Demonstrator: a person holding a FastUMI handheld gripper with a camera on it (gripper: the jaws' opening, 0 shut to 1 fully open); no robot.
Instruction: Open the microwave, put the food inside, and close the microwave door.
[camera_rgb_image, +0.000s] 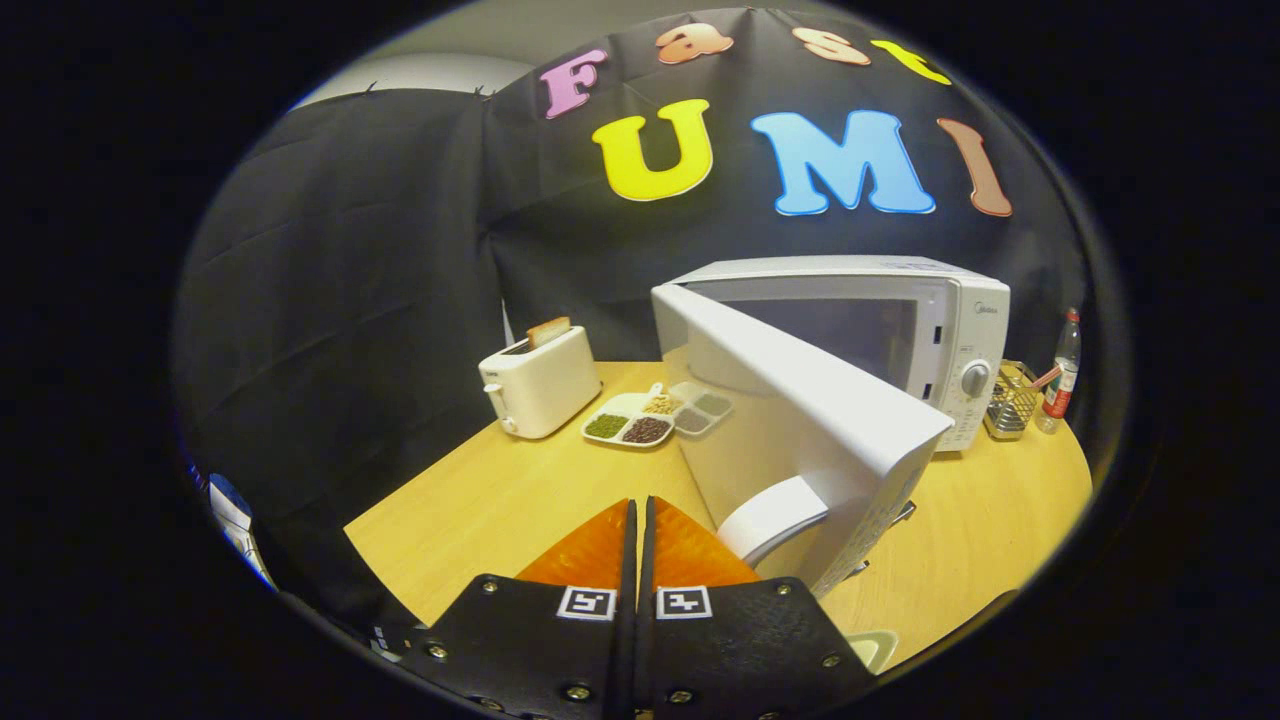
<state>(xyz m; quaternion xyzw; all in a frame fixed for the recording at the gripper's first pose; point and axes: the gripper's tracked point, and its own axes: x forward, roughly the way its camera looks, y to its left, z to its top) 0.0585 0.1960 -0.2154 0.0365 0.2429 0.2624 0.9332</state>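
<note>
Two fingers of my claw (640, 520) lie pressed flat together with only a thin seam between them and nothing caught in it, their tips hanging above the wooden table (480, 500). Just to the right of the tips, very near, stands the microwave door (800, 420), swung wide open toward me so that its white edge and curved handle (775, 520) sit almost beside my right finger; I cannot tell whether the finger touches the handle or merely passes close by it. Low by my right finger's mount, a pale rim of some dish (875, 645) peeks out, too little of it visible to name. Beyond the fingers, across a bare stretch of tabletop, a divided white tray (630, 420) holds heaps of food: green, dark reddish and pale grains in its compartments, with a second clear sectioned tray (702, 410) touching it at the back, close against the open door. Left of the trays stands a white toaster (540, 382) with a slice of toast (548, 331) sticking up from its slot. Farther back, the microwave (900, 340) sits on the table with its cavity exposed and its dial panel facing me. Right of it stand a wire basket (1010, 405) and then a plastic bottle (1062, 375) with a red label.
</note>
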